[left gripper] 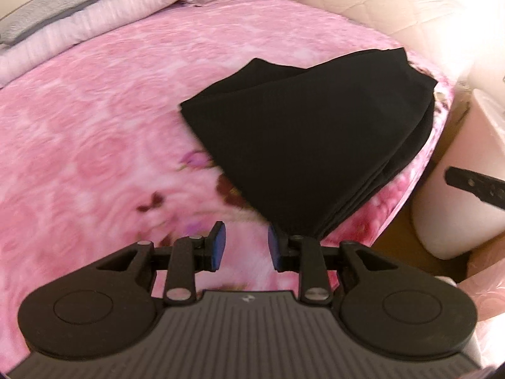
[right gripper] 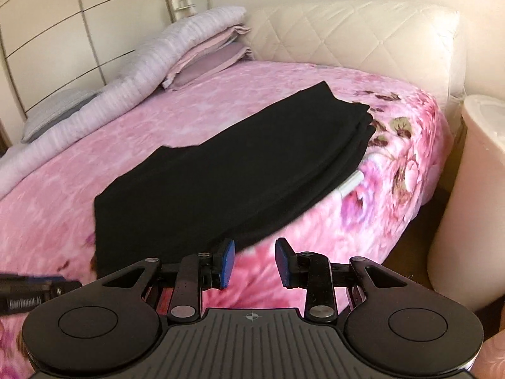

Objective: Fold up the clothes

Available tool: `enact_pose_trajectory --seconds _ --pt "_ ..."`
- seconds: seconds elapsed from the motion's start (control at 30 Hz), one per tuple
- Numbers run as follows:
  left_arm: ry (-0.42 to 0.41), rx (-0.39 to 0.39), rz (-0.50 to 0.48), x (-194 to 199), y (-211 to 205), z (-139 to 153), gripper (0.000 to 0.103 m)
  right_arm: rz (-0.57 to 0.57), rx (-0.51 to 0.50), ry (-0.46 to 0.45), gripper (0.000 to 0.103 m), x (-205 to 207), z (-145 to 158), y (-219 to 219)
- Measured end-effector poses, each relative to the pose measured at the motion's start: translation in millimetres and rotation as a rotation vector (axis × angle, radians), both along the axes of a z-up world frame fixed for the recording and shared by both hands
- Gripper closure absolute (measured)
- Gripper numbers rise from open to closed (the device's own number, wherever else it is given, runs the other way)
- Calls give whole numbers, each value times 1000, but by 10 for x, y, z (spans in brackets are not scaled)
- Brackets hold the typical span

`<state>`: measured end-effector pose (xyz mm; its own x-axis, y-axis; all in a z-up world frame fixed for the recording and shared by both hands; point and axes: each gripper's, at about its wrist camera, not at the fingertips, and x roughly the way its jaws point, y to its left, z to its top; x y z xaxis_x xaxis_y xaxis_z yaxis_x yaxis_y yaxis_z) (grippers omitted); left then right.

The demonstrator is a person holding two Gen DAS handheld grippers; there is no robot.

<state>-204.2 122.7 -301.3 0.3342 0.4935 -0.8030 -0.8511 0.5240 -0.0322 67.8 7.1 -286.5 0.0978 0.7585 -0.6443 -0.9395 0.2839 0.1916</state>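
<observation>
I am holding both the left gripper (left gripper: 246, 246) and right gripper (right gripper: 255, 262) with jaws apart and empty, near the folded black garment (right gripper: 233, 170) lying on the pink bedspread (right gripper: 94, 164). I judge the folding nearly finished; next I should tidy its near edge.

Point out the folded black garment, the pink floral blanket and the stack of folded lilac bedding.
Folded black garment (right gripper: 233, 170): right wrist view, middle of its top layer.
Pink floral blanket (left gripper: 104, 101): left wrist view, bare stretch left of the garment.
Stack of folded lilac bedding (right gripper: 208, 53): right wrist view, folded edges by the headboard.
</observation>
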Motion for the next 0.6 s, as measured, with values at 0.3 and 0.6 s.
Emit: enact_pose_trajectory --seconds 0.3,0.6 --pt "26 54 20 -250 -351 230 73 21 52 -34 70 -226 215 -390" --pt "-13 76 4 -385 -581 438 71 29 67 -41 70 -340 318 -596"
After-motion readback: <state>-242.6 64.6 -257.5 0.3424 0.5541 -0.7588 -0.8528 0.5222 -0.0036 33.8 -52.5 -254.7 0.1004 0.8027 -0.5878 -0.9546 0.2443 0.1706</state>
